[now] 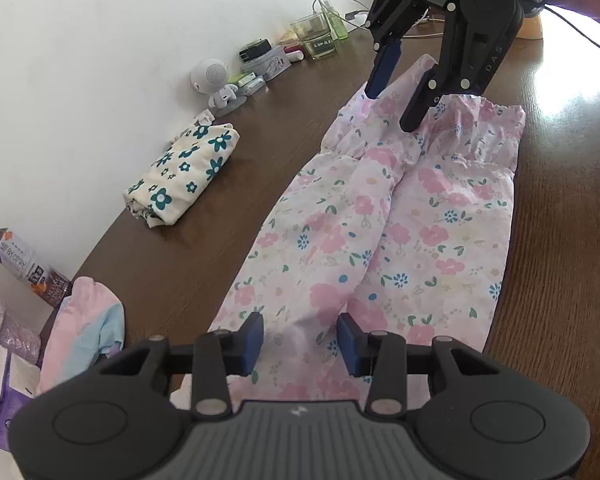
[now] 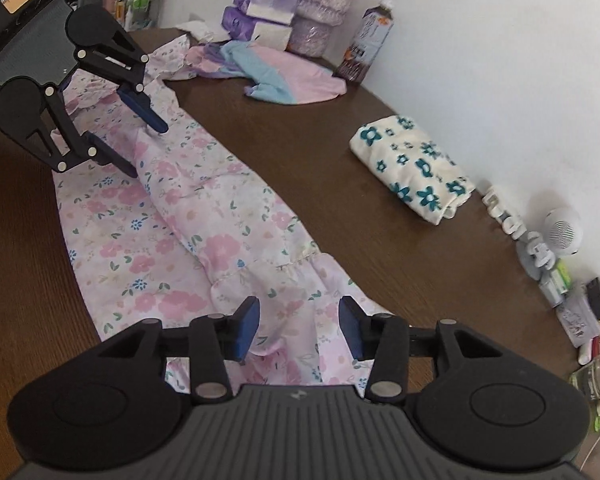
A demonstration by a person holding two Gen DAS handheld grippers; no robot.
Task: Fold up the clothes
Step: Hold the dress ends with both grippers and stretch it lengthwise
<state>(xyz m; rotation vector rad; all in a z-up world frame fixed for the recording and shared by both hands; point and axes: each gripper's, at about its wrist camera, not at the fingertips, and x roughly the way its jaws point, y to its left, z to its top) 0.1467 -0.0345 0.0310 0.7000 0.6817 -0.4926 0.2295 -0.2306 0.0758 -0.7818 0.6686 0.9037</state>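
Pink floral garment [image 1: 380, 216] laid out long and flat across the brown wooden table [image 1: 228, 152], folded lengthwise with a raised crease down the middle, elastic-gathered end at the far side in the left wrist view

Left gripper [image 1: 300, 338] parked over the near end of it, jaws apart, blue pads either side of the fabric but not pinching anything. Same deal with the right gripper [image 2: 299, 328] over the ruffled end, jaws parted, cloth lying loose between the pads, nothing clamped. Seen from the left camera too, right gripper [image 1: 394, 102] tips down onto the gathered end, fingers spread

Plenty of clutter along the wall side though:
- folded cream cloth with teal flowers [image 2: 414, 168] sitting just beside the garment, well clear of it
- crumpled pink and blue garment [image 2: 284, 76] at the table's end, touching or almost touching the floral one's corner, hard to tell which
- drink bottle [image 2: 370, 42] upright against the wall
- purple tissue packs [image 2: 260, 12] stacked behind that
- small white round-headed figurine [image 1: 216, 80] near the wall
- glass tumbler [image 1: 316, 38], small green bottle [image 1: 338, 20], a charger and little boxes bunched at the far corner
- white cables [image 1: 340, 4] trailing behind the tumbler

Nothing lying on top of the floral garment, open tabletop on the side away from the wall
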